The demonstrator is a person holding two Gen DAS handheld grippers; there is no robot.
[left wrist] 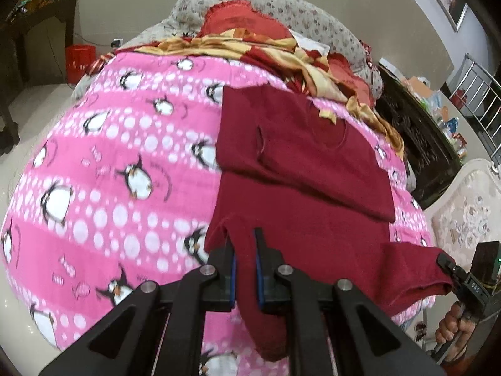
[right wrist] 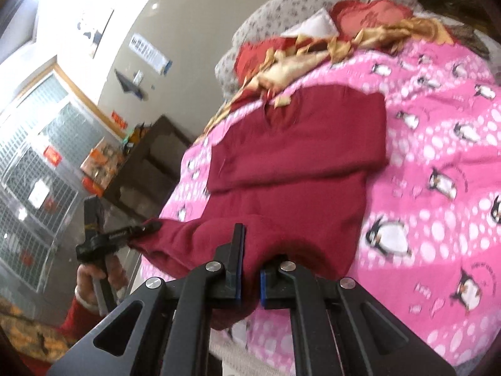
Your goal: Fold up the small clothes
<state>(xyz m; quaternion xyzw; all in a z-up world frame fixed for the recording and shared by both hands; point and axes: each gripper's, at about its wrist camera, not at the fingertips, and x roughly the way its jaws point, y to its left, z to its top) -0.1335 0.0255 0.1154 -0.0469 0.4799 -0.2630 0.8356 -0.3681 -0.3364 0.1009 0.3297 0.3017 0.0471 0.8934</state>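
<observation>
The maroon top (left wrist: 300, 163) lay on the pink blanket (left wrist: 103, 163) of the bed, its sleeves already folded across the chest, so the hem was the part left to bring over. The left gripper (left wrist: 245, 269) and the right gripper (right wrist: 249, 269) each had their fingers pinched on one corner of that hem, seemingly to carry the edge evenly toward the collar
</observation>
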